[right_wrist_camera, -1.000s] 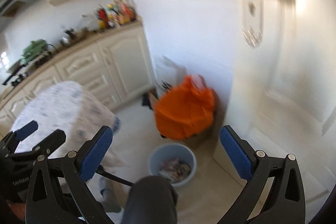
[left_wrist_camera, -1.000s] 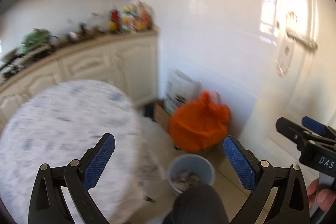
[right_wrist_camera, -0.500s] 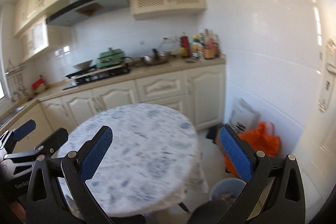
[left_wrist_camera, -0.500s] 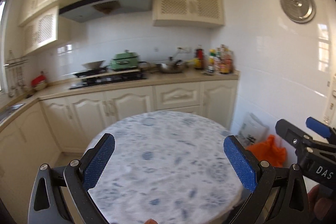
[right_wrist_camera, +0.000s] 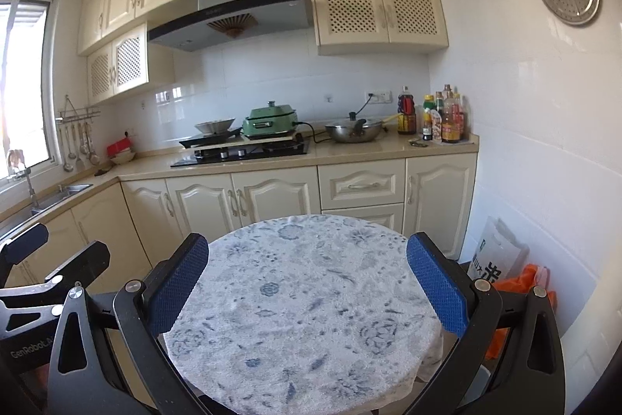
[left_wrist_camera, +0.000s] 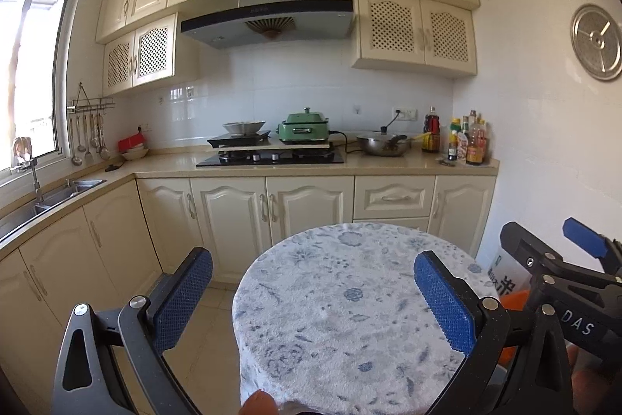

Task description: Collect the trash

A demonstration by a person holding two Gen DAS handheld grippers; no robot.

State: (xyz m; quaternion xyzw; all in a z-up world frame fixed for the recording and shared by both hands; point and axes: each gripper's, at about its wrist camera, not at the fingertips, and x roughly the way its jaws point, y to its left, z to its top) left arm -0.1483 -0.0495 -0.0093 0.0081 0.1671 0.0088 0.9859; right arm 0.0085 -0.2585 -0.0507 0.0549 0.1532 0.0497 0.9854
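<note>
A round table with a blue-flowered white cloth [left_wrist_camera: 350,302] stands in front of me; it also shows in the right wrist view [right_wrist_camera: 303,302]. No loose trash shows on it. My left gripper [left_wrist_camera: 313,298] is open and empty above the table's near edge. My right gripper [right_wrist_camera: 307,286] is open and empty over the table. An orange bag [right_wrist_camera: 521,279] lies on the floor at the right, beside a white printed bag [right_wrist_camera: 497,255]. The right gripper's body shows at the right of the left wrist view [left_wrist_camera: 559,271].
Cream kitchen cabinets [right_wrist_camera: 272,197] run behind the table, with a stove [right_wrist_camera: 241,150], a green cooker [right_wrist_camera: 272,121], a wok [right_wrist_camera: 353,133] and bottles [right_wrist_camera: 439,123] on the counter. A sink [left_wrist_camera: 46,197] is at the left. A white tiled wall [right_wrist_camera: 544,142] is at the right.
Both cameras swung up from the floor, where the blue bin and orange bag were in view, to face the table and kitchen. Both grippers stayed open and empty.
</note>
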